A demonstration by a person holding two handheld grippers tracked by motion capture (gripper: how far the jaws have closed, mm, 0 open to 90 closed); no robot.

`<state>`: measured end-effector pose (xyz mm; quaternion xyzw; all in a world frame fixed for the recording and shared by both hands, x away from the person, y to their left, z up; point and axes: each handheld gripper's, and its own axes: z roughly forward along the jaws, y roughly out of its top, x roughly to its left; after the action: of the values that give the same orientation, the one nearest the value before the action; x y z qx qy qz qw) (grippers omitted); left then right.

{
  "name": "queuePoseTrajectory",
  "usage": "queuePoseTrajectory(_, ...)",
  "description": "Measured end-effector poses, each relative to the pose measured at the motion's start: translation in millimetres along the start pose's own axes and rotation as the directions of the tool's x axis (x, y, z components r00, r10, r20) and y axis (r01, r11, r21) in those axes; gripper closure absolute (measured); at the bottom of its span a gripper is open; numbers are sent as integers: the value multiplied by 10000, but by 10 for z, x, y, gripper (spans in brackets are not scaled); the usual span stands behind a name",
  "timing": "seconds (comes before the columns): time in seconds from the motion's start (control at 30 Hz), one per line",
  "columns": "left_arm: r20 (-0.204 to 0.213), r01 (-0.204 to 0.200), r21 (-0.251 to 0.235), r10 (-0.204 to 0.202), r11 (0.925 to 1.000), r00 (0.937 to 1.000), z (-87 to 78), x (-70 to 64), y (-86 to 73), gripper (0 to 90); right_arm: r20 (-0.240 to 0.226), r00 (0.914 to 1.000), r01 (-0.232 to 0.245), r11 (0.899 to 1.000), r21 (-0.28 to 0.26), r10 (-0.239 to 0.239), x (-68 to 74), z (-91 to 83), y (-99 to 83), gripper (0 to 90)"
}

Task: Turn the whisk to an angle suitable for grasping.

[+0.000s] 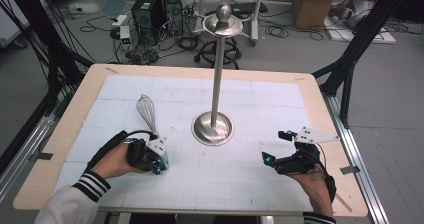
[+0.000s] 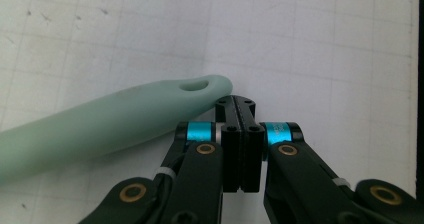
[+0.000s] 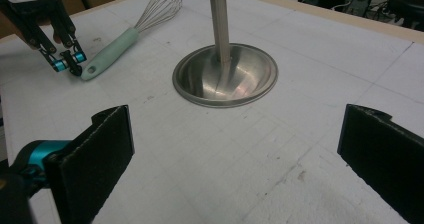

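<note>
A whisk lies on the white mat at the left, its wire head pointing away and its mint-green handle towards the person. My left gripper is shut with nothing between its jaws, its tip right beside the handle's holed end. From above, the left gripper points down at that end. My right gripper hovers at the right of the mat, open wide and empty, with one pad at the left. It faces the whisk and the left gripper.
A tall steel stand rises from a round dished base at the mat's middle, topped by a ringed knob. That base lies just ahead of the right gripper. The wooden table rim frames the mat.
</note>
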<state>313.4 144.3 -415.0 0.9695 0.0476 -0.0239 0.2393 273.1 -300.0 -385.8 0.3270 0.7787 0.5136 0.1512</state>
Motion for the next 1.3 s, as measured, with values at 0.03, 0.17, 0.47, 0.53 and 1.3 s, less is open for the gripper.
queuePoseTrajectory(0.03, -5, 37, -74, -37, 10000, 10000, 8, -2, 22, 898, 10, 10000, 7, 10000, 5, -7, -3, -2, 0, 7)
queuePoseTrajectory(0.17, 73, -72, -59, 72, 10000, 9999, 36, 10, 109, 897, -9, 10000, -35, 10000, 3, 35, -3, -12, -3, 7)
queuePoseTrajectory(0.47, -74, -28, -18, 27, 10000, 10000, 94, 63, 129, 898, -2, 10000, -35, 10000, -43, 35, -13, -20, -11, 7)
queuePoseTrajectory(0.53, -136, -21, -95, 20, 10000, 9999, 106, 76, 146, 898, 3, 10000, -30, 10000, -43, 30, -13, -19, -11, 7)
queuePoseTrajectory(1.3, -580, -85, -548, 54, 9985, 9983, 13, 105, 214, 898, 6, 10000, -70, 10000, 52, 70, -21, -10, -22, 7)
